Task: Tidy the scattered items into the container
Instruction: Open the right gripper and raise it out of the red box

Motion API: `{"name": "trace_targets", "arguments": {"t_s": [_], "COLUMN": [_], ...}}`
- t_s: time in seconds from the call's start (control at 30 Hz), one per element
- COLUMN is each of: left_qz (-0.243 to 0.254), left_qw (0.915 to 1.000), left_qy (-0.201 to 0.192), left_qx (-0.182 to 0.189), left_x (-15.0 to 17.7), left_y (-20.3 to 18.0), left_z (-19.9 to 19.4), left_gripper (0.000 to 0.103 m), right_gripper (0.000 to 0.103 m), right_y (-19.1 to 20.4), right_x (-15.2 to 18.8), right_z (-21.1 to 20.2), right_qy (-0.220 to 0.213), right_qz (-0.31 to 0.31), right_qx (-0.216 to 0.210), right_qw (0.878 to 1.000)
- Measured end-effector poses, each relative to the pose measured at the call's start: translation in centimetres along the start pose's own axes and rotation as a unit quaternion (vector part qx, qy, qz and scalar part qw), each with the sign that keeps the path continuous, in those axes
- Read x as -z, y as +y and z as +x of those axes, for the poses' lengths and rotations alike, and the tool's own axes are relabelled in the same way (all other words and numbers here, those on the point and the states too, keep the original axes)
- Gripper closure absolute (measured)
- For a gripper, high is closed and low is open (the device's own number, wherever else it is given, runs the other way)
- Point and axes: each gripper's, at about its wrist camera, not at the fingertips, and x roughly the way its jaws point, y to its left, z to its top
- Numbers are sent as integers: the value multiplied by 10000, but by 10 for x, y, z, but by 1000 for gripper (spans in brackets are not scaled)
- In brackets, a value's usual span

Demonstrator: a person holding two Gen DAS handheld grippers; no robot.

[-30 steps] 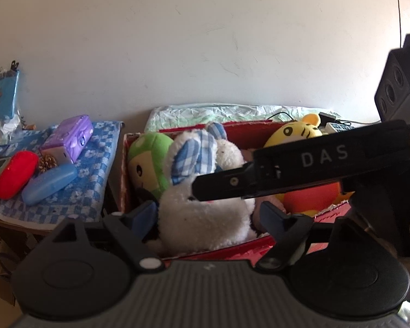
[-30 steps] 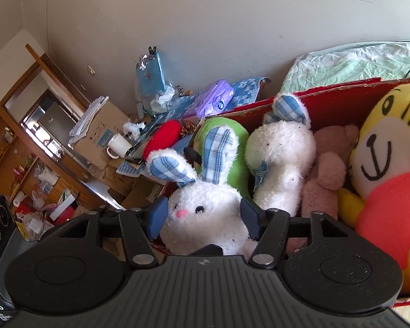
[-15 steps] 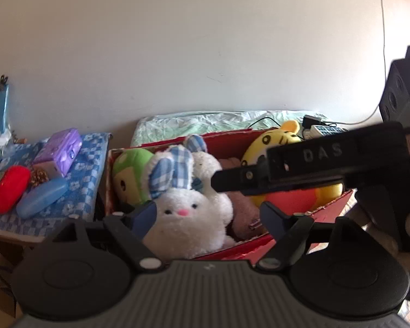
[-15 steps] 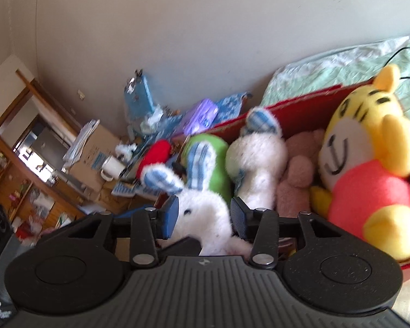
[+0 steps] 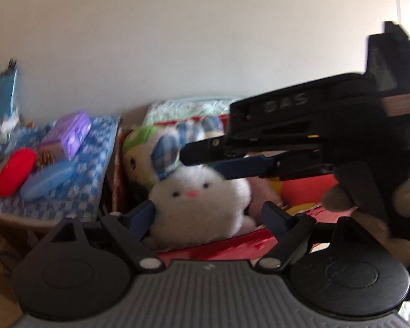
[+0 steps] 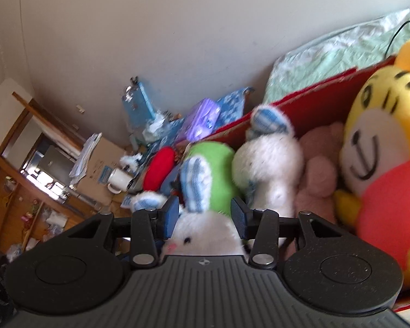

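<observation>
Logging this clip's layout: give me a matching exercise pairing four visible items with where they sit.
Things:
1. white bunny plush
2. yellow tiger plush
3. red pouch
4. white mug

Places:
A. on the blue checked cloth
B. between the right tool's fingers
C. at the right end of the red box
D. beside the cardboard carton

Pairs: 1-B, 2-C, 3-A, 4-D

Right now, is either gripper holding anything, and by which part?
The right gripper has the white bunny by its head, jaws closed on both sides. The left gripper holds nothing.
</observation>
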Motion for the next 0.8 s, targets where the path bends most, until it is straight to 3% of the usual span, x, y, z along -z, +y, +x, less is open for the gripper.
{"name": "trace_targets", "arguments": {"t_s": [0.1,0.4,0.57,0.8], "left_qz": [-81,-204,-138,-386], "left_qw": [10000,9991,9992,9978], "left_qy": [-48,-344,-384,60], "left_qx": [30,150,1,-530], "left_x": [0,-10,-18,-23], "left_y": [5,4,-4,-7], "left_z": [-6,-24,-24,-9], "left_gripper": [18,17,17,15], "right_gripper": [57,57,57,56], "right_y": [12,11,21,19], "right_x": [4,4,9,13], "right_z": [1,-25,-42,-64], "right_qy": [-26,-445,-673,-936], "right_qz": [-282,-186,-467,-633], "right_qx": [91,321,1123,2159], "right_qw": [9996,9983,9903,9698]}}
